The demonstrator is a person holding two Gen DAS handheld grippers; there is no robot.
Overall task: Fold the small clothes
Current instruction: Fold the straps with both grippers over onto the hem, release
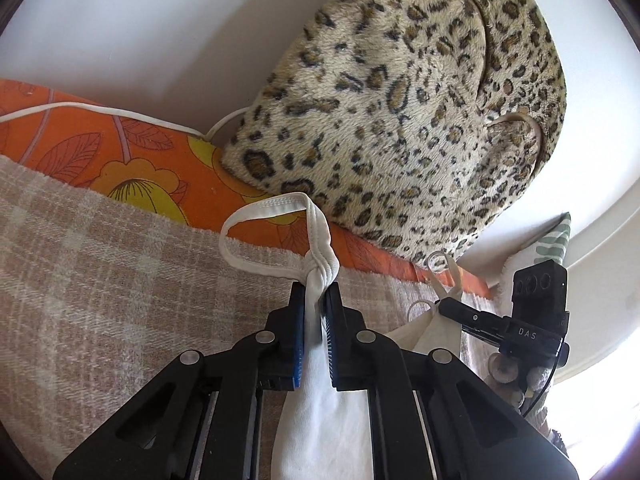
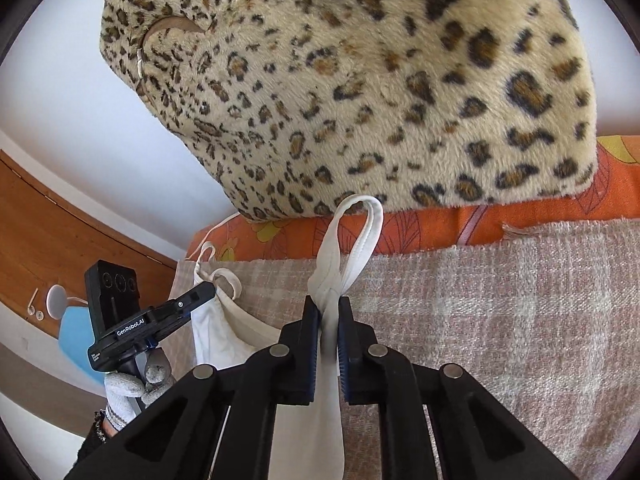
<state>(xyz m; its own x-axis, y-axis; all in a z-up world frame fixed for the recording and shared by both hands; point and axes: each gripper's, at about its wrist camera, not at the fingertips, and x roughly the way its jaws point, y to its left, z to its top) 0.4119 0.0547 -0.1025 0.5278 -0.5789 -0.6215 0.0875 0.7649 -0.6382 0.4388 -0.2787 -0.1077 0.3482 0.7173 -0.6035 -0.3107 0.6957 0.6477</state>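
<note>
A small white strappy top (image 1: 316, 400) hangs lifted above a beige plaid blanket (image 1: 100, 280). My left gripper (image 1: 314, 296) is shut on one shoulder, its strap loop (image 1: 276, 204) sticking up past the fingers. My right gripper (image 2: 329, 308) is shut on the other shoulder, its strap loop (image 2: 360, 220) standing above the jaws. Each gripper shows in the other's view: the right gripper (image 1: 444, 306) pinching cloth at the right, the left gripper (image 2: 212, 292) pinching cloth (image 2: 216, 332) at the left.
A leopard-print plush cushion (image 1: 400, 112) rests on an orange floral sheet (image 1: 120, 152) behind the blanket, against a white wall. A white cable (image 1: 100, 110) runs along the sheet. A wooden panel (image 2: 60, 232) is at the left of the right wrist view.
</note>
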